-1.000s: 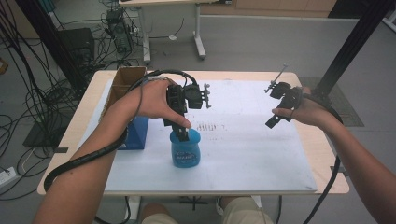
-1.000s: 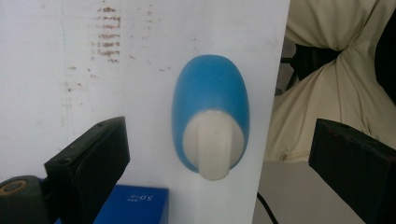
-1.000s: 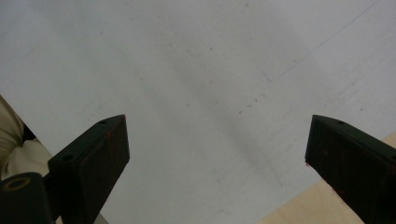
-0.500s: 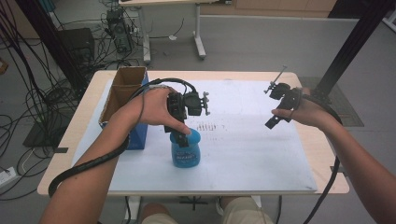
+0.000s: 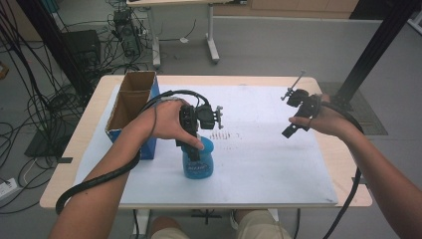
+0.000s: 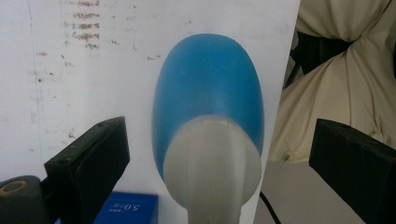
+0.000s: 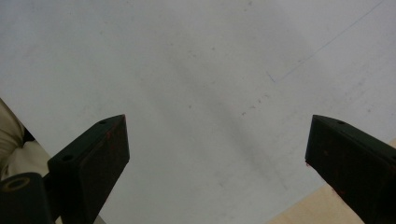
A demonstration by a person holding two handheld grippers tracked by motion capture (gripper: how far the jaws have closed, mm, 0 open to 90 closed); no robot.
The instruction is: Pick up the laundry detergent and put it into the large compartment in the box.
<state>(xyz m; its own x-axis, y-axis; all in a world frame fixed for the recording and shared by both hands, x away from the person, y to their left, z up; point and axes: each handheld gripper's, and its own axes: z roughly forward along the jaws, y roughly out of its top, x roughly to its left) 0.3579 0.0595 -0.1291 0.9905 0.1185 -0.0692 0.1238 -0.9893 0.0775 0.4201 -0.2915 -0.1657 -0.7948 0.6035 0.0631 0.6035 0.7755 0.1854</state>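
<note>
The blue bottle (image 5: 198, 160) stands near the front edge of the table (image 5: 278, 80), left of the middle, with the open cardboard box (image 5: 130, 105) just beside it along the left edge, leaving a narrow gap between them. From the bottle to the right edge and up to the back edge, the white sheet (image 5: 268, 159) lies bare and open.

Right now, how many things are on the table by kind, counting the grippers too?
Blue bottle: 1
Cardboard box: 1
White sheet: 1
Grippers: 2, the left gripper with jaws open around the bottle's top, the right gripper open above the sheet
Total: 5
</note>
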